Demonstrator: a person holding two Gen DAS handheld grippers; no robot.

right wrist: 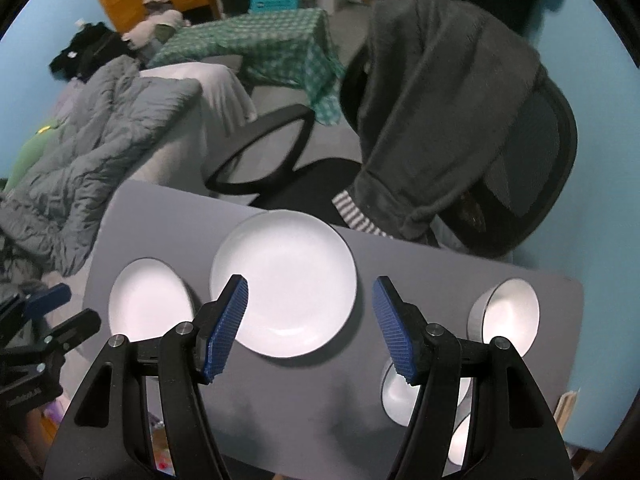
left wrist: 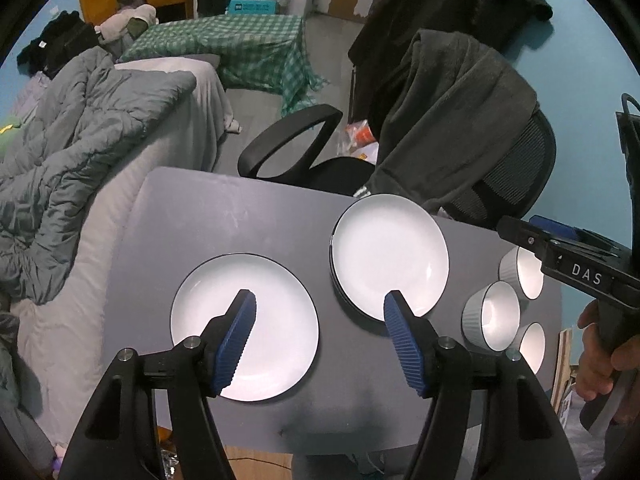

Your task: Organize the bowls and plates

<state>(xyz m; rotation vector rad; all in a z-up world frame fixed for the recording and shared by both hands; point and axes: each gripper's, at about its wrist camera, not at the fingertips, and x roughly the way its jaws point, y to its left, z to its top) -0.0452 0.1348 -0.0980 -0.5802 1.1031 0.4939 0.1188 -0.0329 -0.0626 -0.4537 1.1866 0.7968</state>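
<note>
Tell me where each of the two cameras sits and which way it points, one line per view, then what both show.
Left wrist: on the left gripper, angled down over the table's left part at the single plate; its blue fingers are spread, and the person's right hand shows at right.
Right wrist: on the right gripper, angled down toward the stacked plates; its fingers are spread, and the left gripper's tip shows at left.
Shared: grey table, plates, three bowls, office chair.
</note>
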